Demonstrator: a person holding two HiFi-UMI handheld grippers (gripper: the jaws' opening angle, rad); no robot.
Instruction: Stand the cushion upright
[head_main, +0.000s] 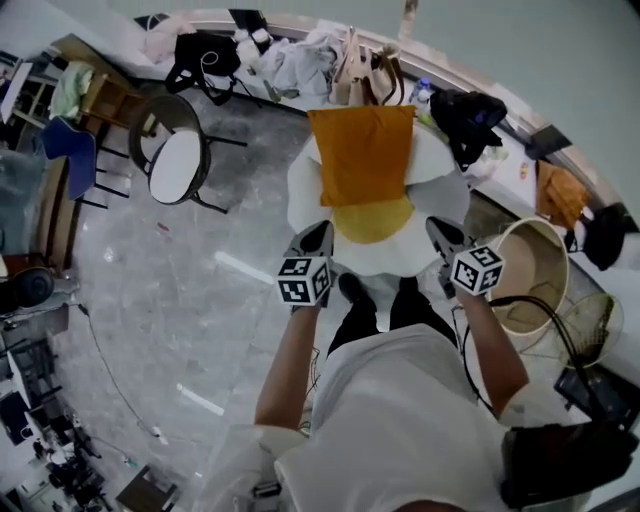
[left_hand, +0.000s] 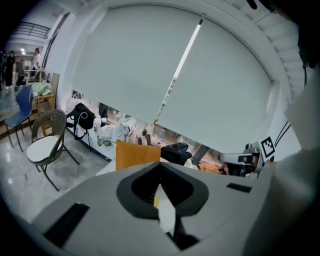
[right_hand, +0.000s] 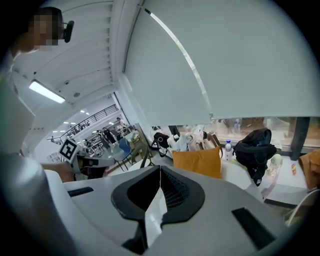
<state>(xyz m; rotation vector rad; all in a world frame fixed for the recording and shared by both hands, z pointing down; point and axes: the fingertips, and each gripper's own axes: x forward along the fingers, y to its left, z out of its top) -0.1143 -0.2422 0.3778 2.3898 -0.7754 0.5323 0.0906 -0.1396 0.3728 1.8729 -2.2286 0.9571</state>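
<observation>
An orange cushion (head_main: 362, 155) stands upright at the back of a white flower-shaped seat (head_main: 300, 190) with a yellow centre. Both grippers are held up close to the person's body, on the near side of the seat and apart from the cushion. My left gripper (head_main: 322, 231) is shut with nothing held, and so is my right gripper (head_main: 436, 227). The left gripper view has the cushion (left_hand: 135, 155) just beyond the closed jaws of the left gripper (left_hand: 160, 167). From the right gripper (right_hand: 160, 172), its own view looks over closed jaws at the cushion (right_hand: 197, 161).
A round-backed chair (head_main: 177, 160) with a white seat stands on the marble floor to the left. Bags and clothes lie along the window ledge, with a black backpack (head_main: 470, 115) right of the cushion. A round tub (head_main: 535, 270) stands at the right.
</observation>
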